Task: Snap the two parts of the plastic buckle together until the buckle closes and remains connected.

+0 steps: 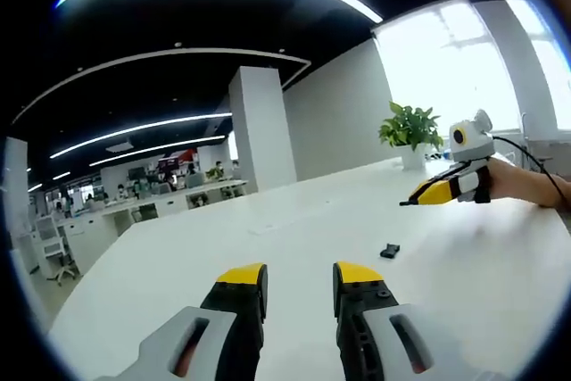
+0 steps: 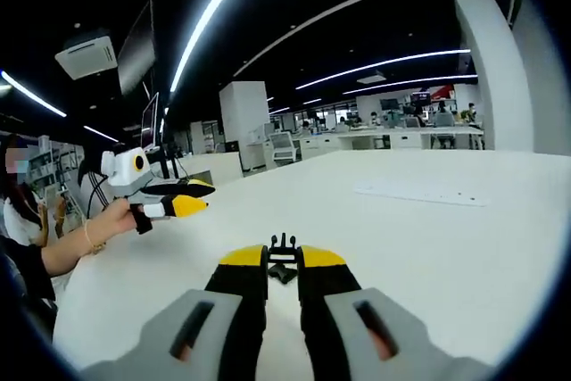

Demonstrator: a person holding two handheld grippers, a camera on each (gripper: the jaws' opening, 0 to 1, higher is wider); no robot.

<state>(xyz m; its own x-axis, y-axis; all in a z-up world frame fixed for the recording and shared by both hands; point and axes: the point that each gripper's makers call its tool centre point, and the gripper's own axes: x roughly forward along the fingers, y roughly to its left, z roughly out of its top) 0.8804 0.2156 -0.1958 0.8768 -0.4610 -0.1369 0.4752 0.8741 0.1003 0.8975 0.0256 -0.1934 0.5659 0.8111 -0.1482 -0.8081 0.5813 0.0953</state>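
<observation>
A small black buckle part (image 1: pixel 389 251) lies on the white table (image 1: pixel 268 247), ahead and to the right of my left gripper (image 1: pixel 299 279). That gripper's yellow-tipped jaws stand open with nothing between them. In the right gripper view, my right gripper (image 2: pixel 283 260) is shut on the other black buckle part (image 2: pixel 283 245), whose prongs stick out past the yellow tips. The left gripper view shows the right gripper (image 1: pixel 412 200) held up above the table at the right by a hand. The left gripper (image 2: pixel 207 195) shows open at the left of the right gripper view, also in a hand.
A flat white sheet (image 2: pixel 419 192) lies further out on the table. A potted plant (image 1: pixel 410 127) stands at the table's far end near the bright window. A person (image 2: pixel 27 247) sits at the left table edge. A white pillar (image 1: pixel 261 127) and office desks stand beyond.
</observation>
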